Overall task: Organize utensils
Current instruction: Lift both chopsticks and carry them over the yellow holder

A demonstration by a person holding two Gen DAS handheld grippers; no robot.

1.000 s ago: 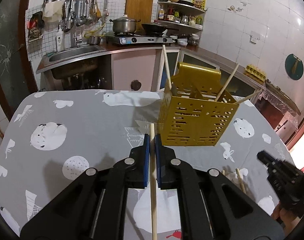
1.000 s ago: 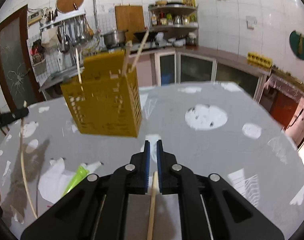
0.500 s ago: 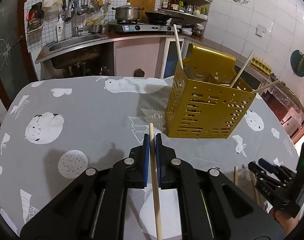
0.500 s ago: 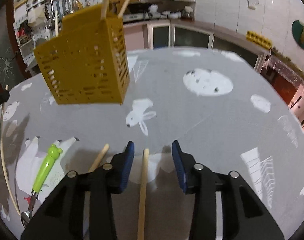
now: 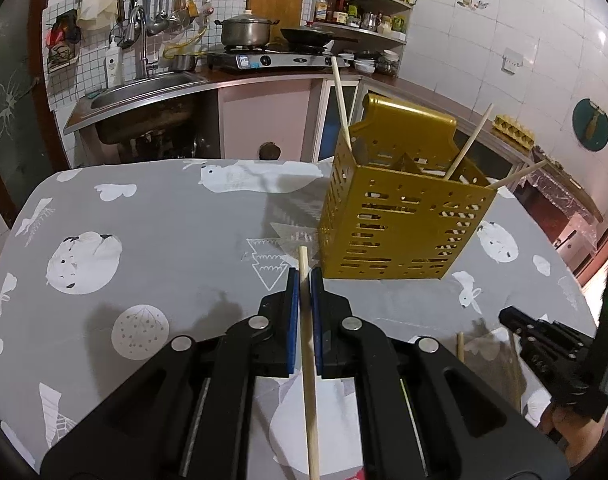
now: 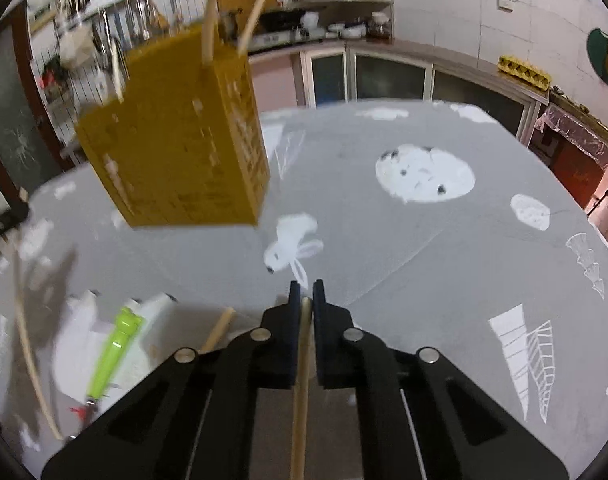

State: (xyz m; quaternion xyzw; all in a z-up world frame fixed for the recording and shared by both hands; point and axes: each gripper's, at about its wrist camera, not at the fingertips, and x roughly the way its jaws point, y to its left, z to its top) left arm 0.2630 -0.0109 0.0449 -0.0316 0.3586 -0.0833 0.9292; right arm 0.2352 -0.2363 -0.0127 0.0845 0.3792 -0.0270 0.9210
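Observation:
A gold perforated utensil holder (image 5: 400, 220) stands on the grey patterned tablecloth with three chopsticks (image 5: 466, 144) leaning in it. It also shows in the right wrist view (image 6: 176, 140). My left gripper (image 5: 304, 284) is shut on a wooden chopstick (image 5: 309, 364) just left of the holder. My right gripper (image 6: 306, 296) is shut on another wooden chopstick (image 6: 300, 392) low over the table, and it shows at the right in the left wrist view (image 5: 544, 340).
A second loose chopstick (image 6: 218, 330) and a green-handled utensil (image 6: 112, 356) lie on the cloth left of my right gripper. A chopstick (image 5: 460, 346) lies near the right gripper. The kitchen counter with sink (image 5: 144, 88) and stove is behind the table.
My right gripper opened over a chopstick lying on the table, then closed on it. My left gripper kept its chopstick and stayed near the holder.

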